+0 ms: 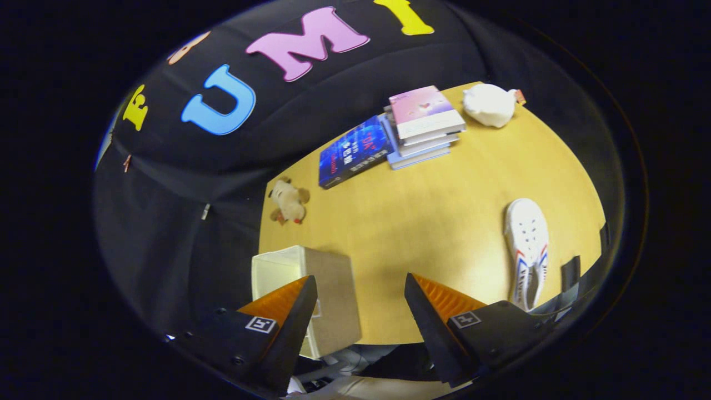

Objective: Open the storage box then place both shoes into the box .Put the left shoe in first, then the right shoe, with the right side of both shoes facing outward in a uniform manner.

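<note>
Over by the left finger sits the box [311, 294], a pale fabric cube at the table's near edge, partly hidden behind that finger. Its top looks open (can't tell if there's a lid folded back somewhere). Just beyond it lies a small plush dog [288, 201], fuzzy and tan, near the table [422, 222] edge; the table itself is smooth yellow wood-look laminate.

Gripper [361, 297] is spread wide, nothing between the fingers, just bare tabletop ahead of them.

Farther back there's a glossy dark blue book [353, 151] lying flat, touching a stack of books [425, 125] with a pink cover on top, then a soft white lumpy thing [489, 104], maybe a plush or a pouch.

Off beside the right finger lies one shoe [526, 247], a white canvas sneaker with red and blue stripes on its sides, seen from above, well apart from the box.

My guess: the box part is done, and a shoe pickup comes next. That means swinging right, pinching the sneaker by its collar or side, and minding which way it faces going in.
</note>
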Demonstrator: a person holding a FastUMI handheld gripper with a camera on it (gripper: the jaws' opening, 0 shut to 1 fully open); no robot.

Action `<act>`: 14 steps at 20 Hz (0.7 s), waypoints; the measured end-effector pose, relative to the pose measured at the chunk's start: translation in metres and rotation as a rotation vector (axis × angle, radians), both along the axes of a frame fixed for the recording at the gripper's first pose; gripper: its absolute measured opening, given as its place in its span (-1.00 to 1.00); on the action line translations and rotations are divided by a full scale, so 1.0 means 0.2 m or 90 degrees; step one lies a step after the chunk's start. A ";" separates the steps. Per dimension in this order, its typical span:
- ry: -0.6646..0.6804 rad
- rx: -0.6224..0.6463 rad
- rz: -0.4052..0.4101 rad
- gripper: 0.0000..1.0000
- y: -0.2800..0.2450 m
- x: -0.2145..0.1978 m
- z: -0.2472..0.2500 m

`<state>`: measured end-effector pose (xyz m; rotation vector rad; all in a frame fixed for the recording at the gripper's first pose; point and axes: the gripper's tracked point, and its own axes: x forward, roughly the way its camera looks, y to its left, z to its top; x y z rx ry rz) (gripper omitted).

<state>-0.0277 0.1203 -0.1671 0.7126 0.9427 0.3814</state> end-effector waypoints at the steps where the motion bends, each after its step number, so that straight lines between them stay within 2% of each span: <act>1: 0.009 -0.012 -0.015 0.94 -0.10 0.00 -0.05; 6: 0.075 -0.059 -0.063 0.94 -0.45 -0.03 -0.35; 12: 0.157 -0.128 -0.050 0.90 -0.72 -0.05 -0.80; 13: 0.170 -0.136 -0.047 0.81 -0.75 -0.05 -0.87; 14: 0.182 -0.148 -0.042 0.81 -0.78 -0.05 -0.94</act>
